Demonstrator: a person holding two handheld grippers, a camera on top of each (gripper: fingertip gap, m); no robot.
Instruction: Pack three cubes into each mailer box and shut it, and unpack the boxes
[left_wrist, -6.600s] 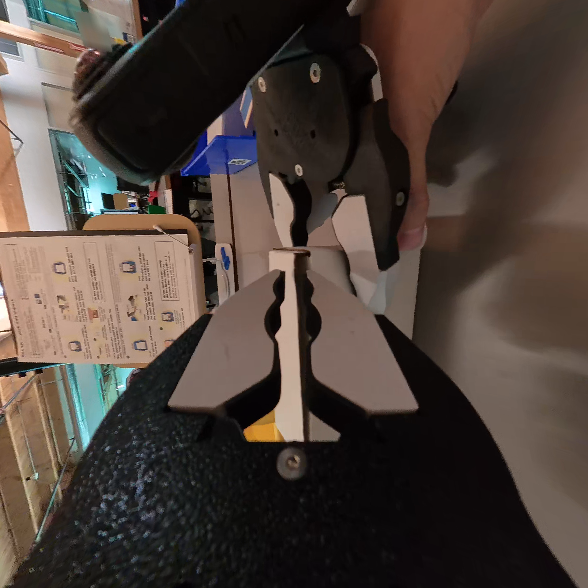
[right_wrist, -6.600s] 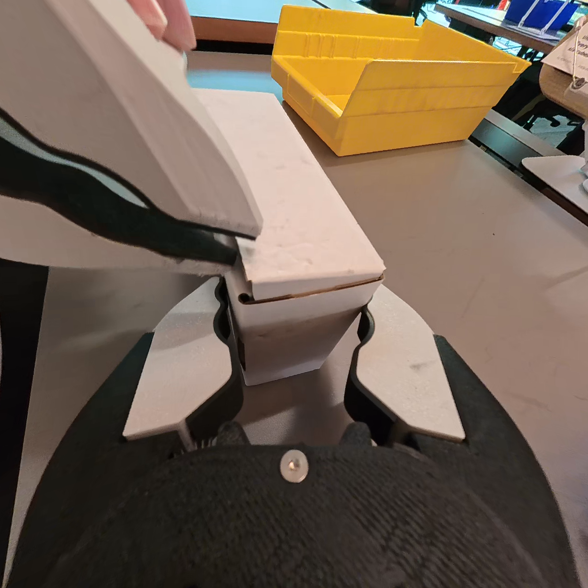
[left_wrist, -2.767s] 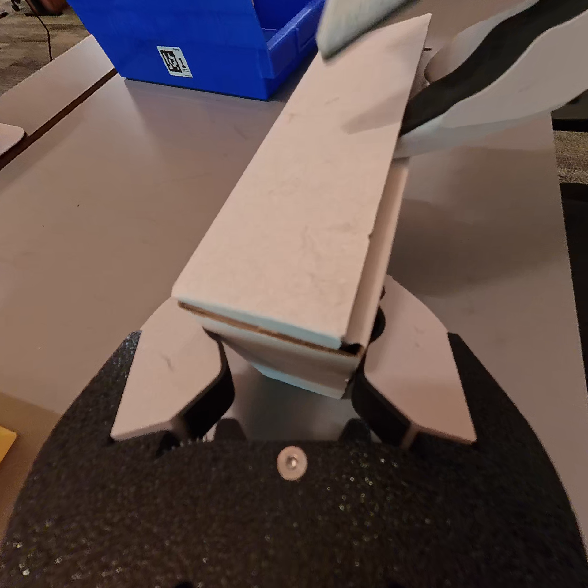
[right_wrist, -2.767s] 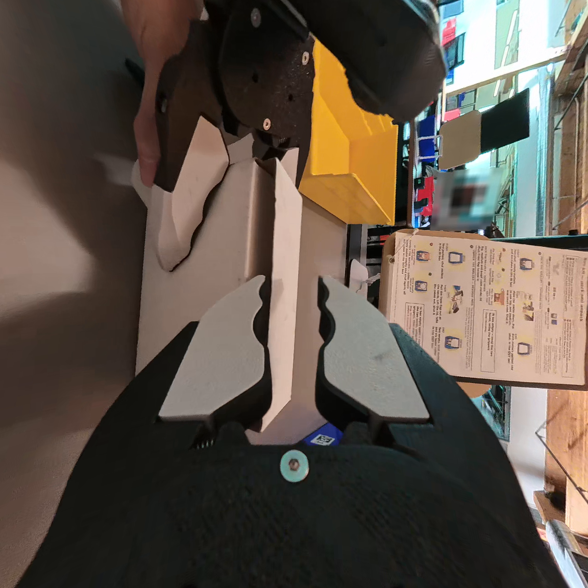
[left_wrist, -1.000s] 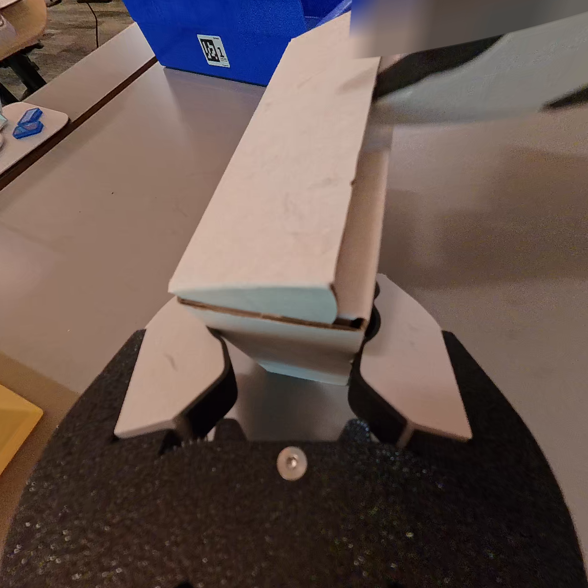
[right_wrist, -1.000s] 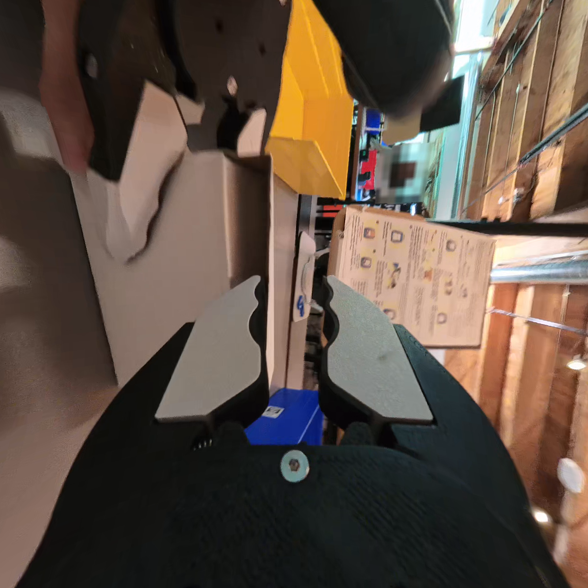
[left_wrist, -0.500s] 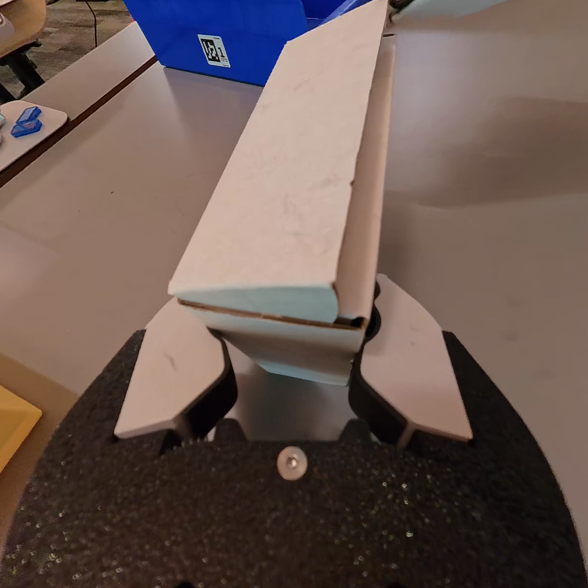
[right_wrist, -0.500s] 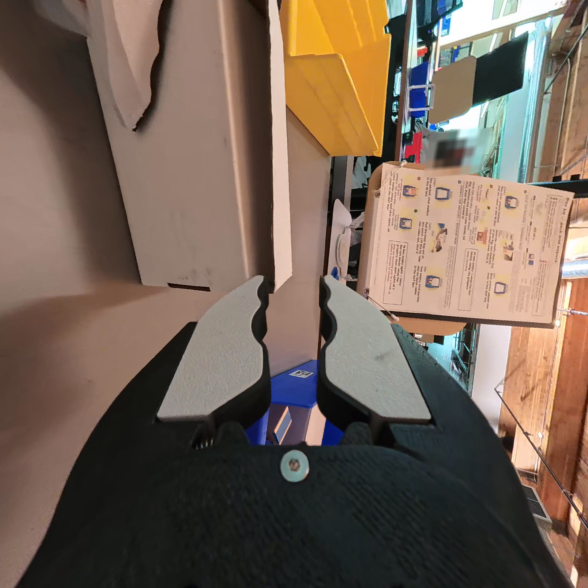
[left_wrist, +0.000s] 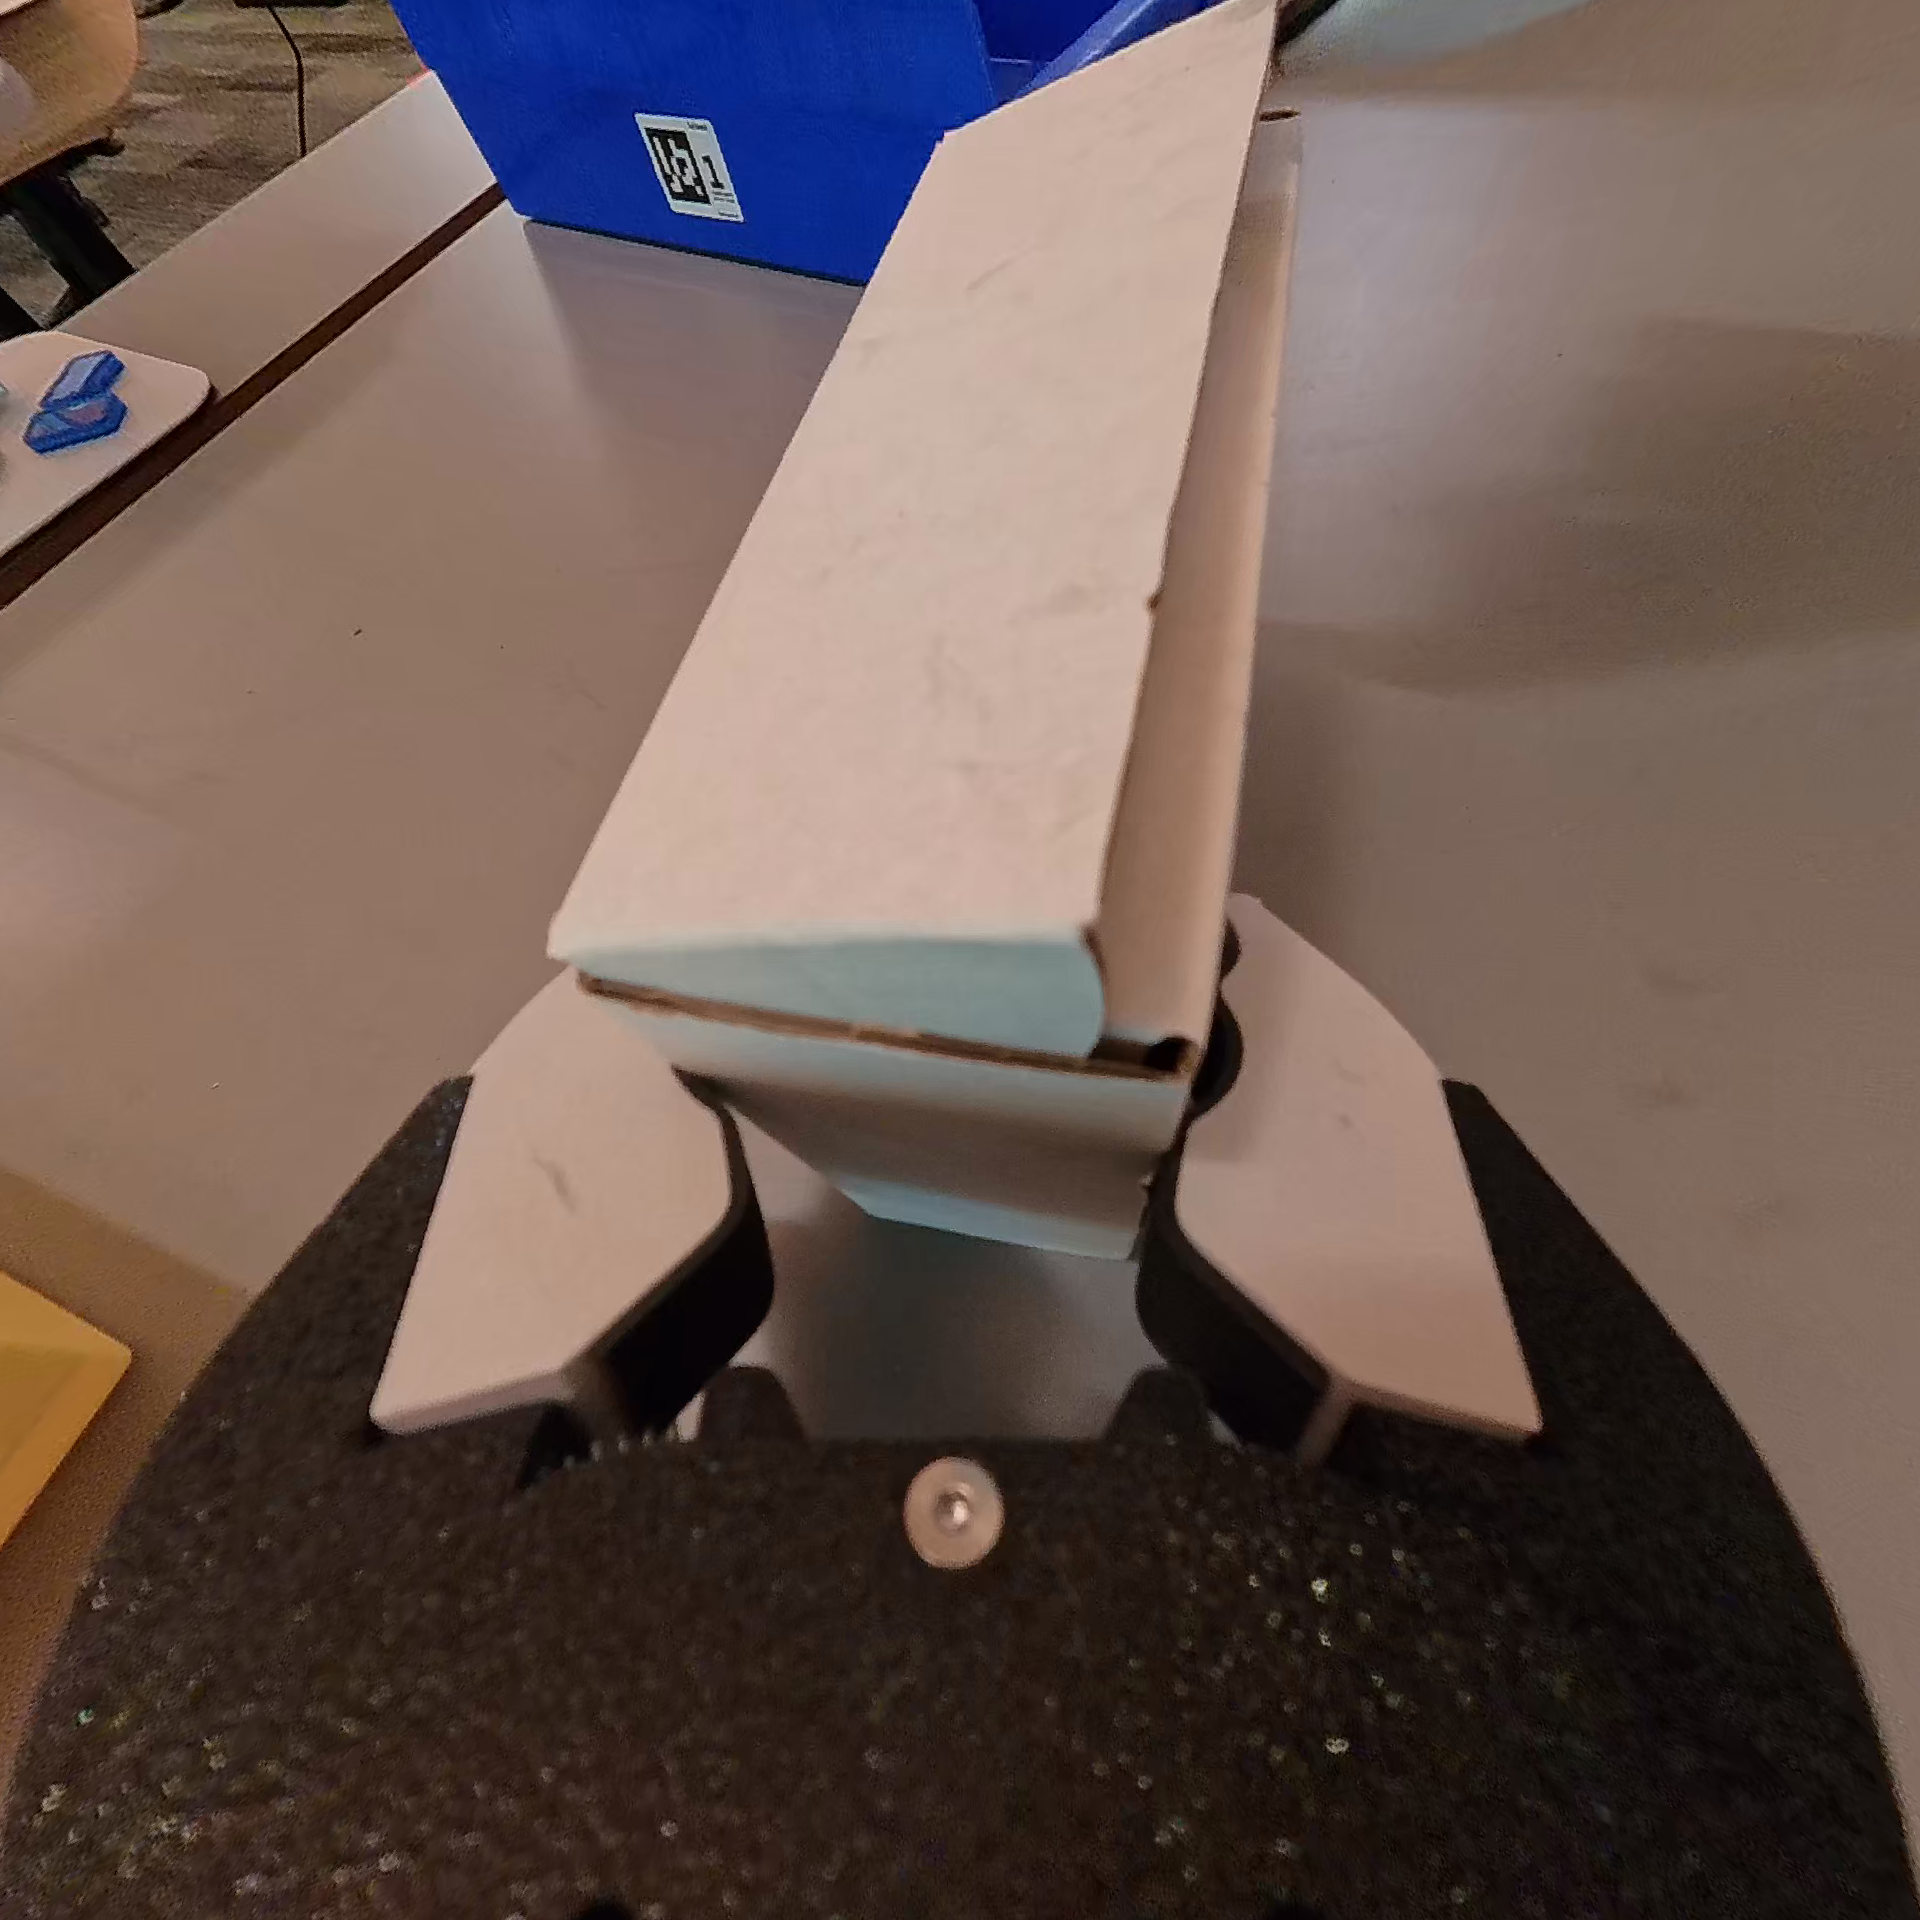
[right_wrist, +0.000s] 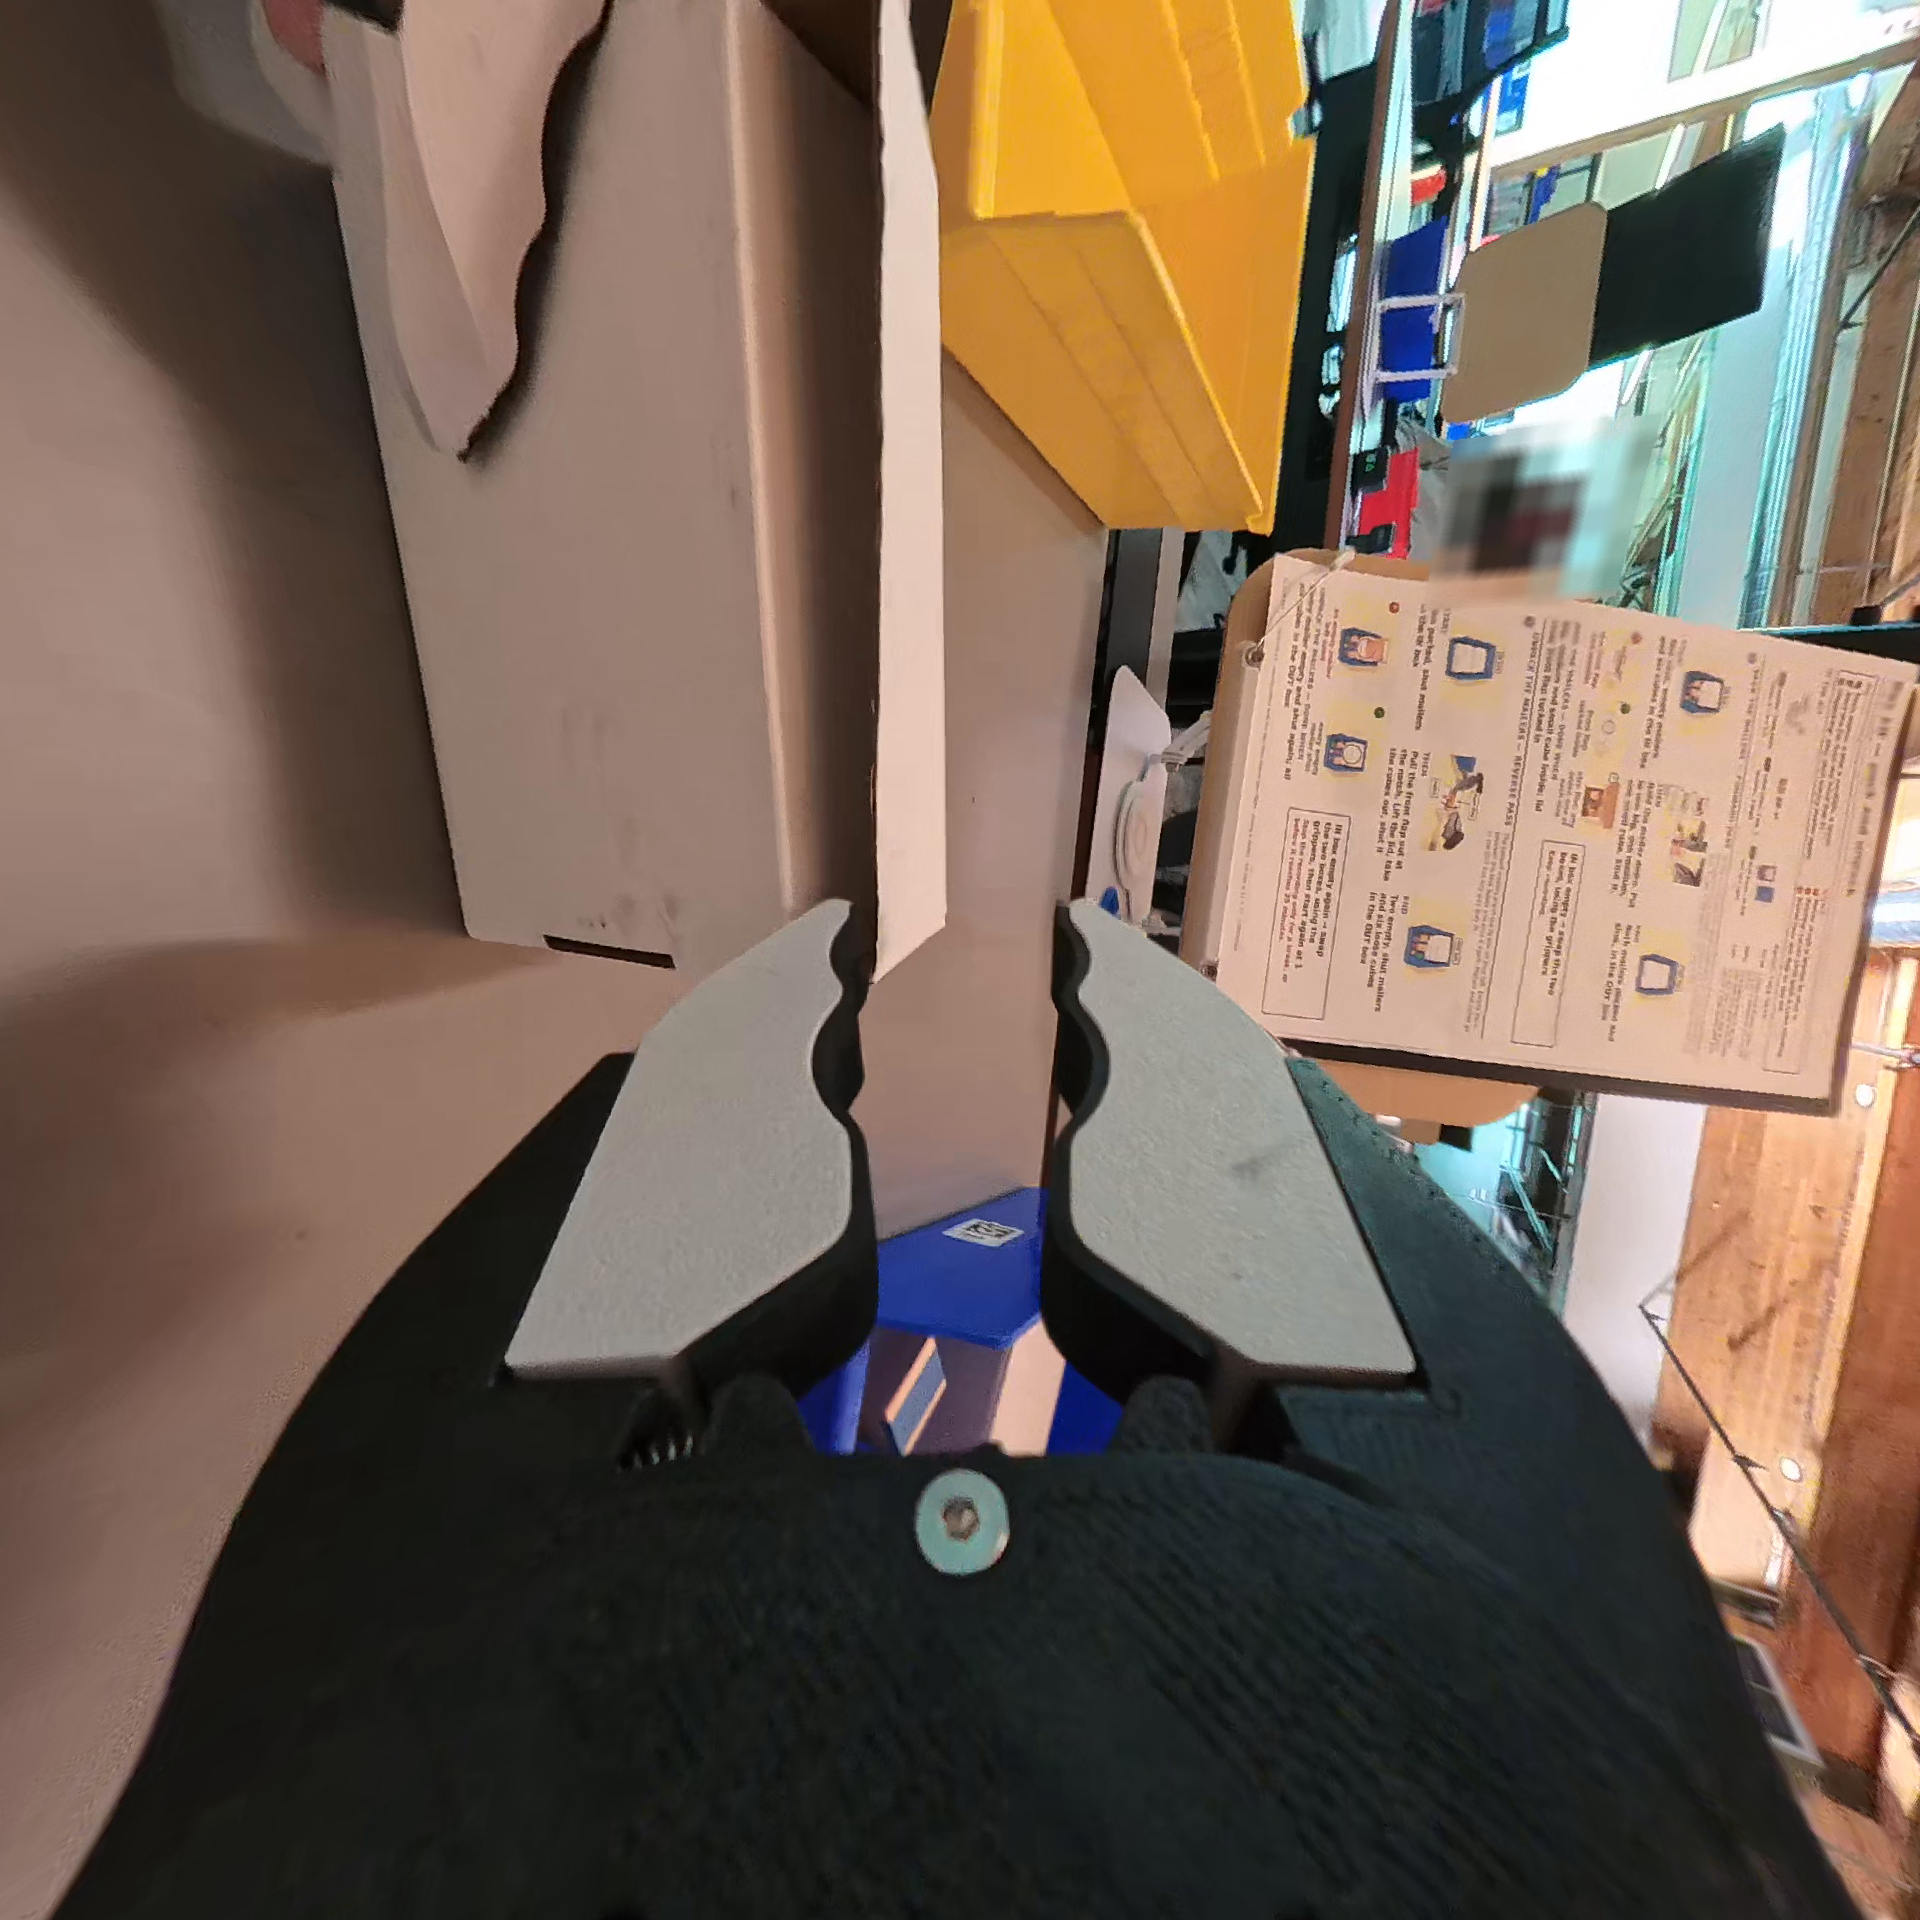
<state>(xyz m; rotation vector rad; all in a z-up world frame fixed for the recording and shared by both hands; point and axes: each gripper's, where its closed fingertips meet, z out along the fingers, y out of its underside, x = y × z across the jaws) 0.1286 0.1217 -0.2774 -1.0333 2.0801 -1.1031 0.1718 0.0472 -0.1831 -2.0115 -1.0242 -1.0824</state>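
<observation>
Since a moment ago the right gripper (right_wrist: 956, 935) has let go of the lid flap and drawn back, jaws parted and empty. At left, the left gripper (left_wrist: 940, 1049) clamps one end of the white mailer box (left_wrist: 935, 582) on the grey tabletop (left_wrist: 312, 644). Matte corrugated card: light, stiff along the folds, crushable; grip the end walls. The lid seems nearly shut. Blue bin (left_wrist: 727, 104) beyond.
</observation>
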